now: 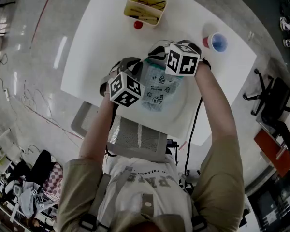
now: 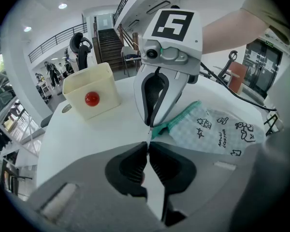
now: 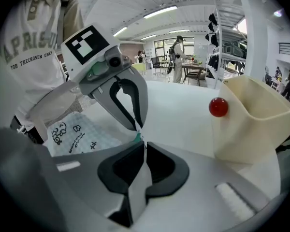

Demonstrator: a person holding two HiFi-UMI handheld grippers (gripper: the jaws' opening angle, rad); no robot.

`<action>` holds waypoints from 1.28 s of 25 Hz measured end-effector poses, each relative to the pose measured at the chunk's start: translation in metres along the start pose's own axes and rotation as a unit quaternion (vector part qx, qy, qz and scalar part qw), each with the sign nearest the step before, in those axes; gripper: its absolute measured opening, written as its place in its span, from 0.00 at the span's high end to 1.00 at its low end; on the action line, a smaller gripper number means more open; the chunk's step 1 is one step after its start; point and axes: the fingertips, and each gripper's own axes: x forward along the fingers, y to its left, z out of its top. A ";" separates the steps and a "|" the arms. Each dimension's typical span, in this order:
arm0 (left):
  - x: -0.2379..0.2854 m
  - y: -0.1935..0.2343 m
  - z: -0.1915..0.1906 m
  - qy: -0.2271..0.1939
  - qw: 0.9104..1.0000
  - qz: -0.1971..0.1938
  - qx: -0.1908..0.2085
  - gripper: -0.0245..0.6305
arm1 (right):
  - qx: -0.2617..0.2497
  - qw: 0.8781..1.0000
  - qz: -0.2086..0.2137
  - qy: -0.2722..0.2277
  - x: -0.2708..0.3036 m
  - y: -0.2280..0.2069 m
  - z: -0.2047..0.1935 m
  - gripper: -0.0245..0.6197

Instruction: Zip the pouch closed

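On the white table (image 1: 99, 37), toward the person's side, the pouch (image 1: 159, 88) is lying flat. It is a translucent checked pouch with black doodles, and its teal zipper strip (image 2: 180, 119) is running along the edge away from the person. Both tools are meeting nose to nose at one end of that strip.

Left gripper (image 2: 148, 143): the jaws are standing almost closed, tips pressing together right at the pouch corner where the teal strip ends. Only a sliver of gap is showing farther back between the pads.

Right gripper (image 3: 142, 146): the jaws are likewise sitting nearly together, tips pinching a small teal bit of the zipper end.

I cannot tell whether either tool is gripping the slider itself or only fabric; the part is too small.

Beyond the pouch a cream bin (image 2: 105, 83) is standing on the table, with a red ball (image 2: 92, 99) resting just beside its wall. A cup (image 1: 217, 42) with a blue inside is standing off to the right, well apart from the pouch.
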 end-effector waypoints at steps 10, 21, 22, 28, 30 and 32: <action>0.002 -0.001 0.001 -0.001 1.000 -0.008 0.006 0.93 | -0.009 1.000 0.011 0.001 -0.001 0.004 -0.004 0.95; 0.003 -0.002 -0.001 -0.002 1.000 -0.013 0.006 0.93 | 0.000 1.000 0.012 -0.005 -0.001 0.007 -0.007 0.96; 0.003 -0.002 -0.001 -0.002 1.000 -0.013 0.005 0.93 | 0.001 1.000 0.012 -0.003 -0.002 0.007 -0.008 0.96; 0.004 -0.004 0.000 -0.003 1.000 -0.016 0.006 0.93 | 0.005 1.000 0.015 0.001 -0.005 0.011 -0.011 0.96; 0.004 -0.005 0.001 -0.003 1.000 -0.017 0.005 0.93 | 0.007 1.000 0.014 0.001 -0.006 0.012 -0.012 0.96; 0.004 -0.006 0.001 -0.003 1.000 -0.017 0.005 0.93 | 0.007 1.000 0.013 0.001 -0.006 0.013 -0.012 0.96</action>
